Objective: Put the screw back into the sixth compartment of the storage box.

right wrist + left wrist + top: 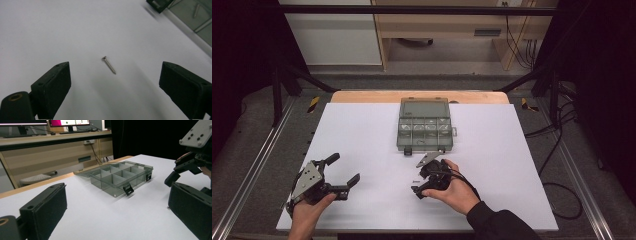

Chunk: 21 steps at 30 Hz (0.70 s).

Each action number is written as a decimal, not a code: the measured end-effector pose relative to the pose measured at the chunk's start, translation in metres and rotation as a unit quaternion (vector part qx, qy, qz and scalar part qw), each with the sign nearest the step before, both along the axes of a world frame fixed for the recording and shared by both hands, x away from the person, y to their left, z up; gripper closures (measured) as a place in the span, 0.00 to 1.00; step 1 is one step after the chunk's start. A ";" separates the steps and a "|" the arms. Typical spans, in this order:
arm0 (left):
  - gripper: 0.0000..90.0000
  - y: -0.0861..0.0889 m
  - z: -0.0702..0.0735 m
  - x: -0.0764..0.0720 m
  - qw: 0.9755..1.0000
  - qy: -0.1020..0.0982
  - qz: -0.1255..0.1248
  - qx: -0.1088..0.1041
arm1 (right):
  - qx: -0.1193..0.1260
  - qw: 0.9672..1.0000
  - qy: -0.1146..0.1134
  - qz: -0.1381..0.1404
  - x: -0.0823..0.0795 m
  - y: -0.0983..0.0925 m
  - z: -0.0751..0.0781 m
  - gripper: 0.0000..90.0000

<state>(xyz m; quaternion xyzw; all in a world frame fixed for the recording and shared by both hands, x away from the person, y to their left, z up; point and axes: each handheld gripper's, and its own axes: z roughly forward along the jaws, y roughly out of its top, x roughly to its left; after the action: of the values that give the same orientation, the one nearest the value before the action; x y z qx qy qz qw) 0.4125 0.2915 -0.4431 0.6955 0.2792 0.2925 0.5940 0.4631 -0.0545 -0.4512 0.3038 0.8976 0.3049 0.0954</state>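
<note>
1. Screw [109, 65] lay loose on the bare white table [362, 135], directly ahead of my right gripper [115, 87] and between the lines of its two jaws, touching neither.
2. Its long axis ran at a slant across the gap, head toward the far left, tip toward the near right, so my jaws would have met it partly along its length rather than square across.
3. My right gripper stood spread wide and held nothing; it was by far the nearer one, hovering just over the screw.
4. My left gripper [341, 176] was spread and empty too, resting well apart at the table's left.
5. The screw was slim, bright metal, threaded, with a flat countersunk head; I judged it prone to roll or skid on that smooth matte sheet.
6. My jaws were blocky black pads [53, 87].
7. Beyond stood the organiser box [425, 131], smoky clear plastic, lid open, divided into compartments, black latches in front; one compartment held another screw [196, 10].
</note>
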 end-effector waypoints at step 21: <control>0.02 0.001 0.000 0.000 1.000 -0.001 0.002 -0.002 | -0.062 0.997 0.027 0.046 0.005 0.018 0.001 0.29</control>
<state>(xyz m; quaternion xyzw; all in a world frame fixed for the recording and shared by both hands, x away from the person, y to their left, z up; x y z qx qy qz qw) 0.4126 0.2922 -0.4430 0.6936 0.2807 0.2940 0.5947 0.4683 -0.0370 -0.4505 0.2643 0.9300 0.2442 0.0755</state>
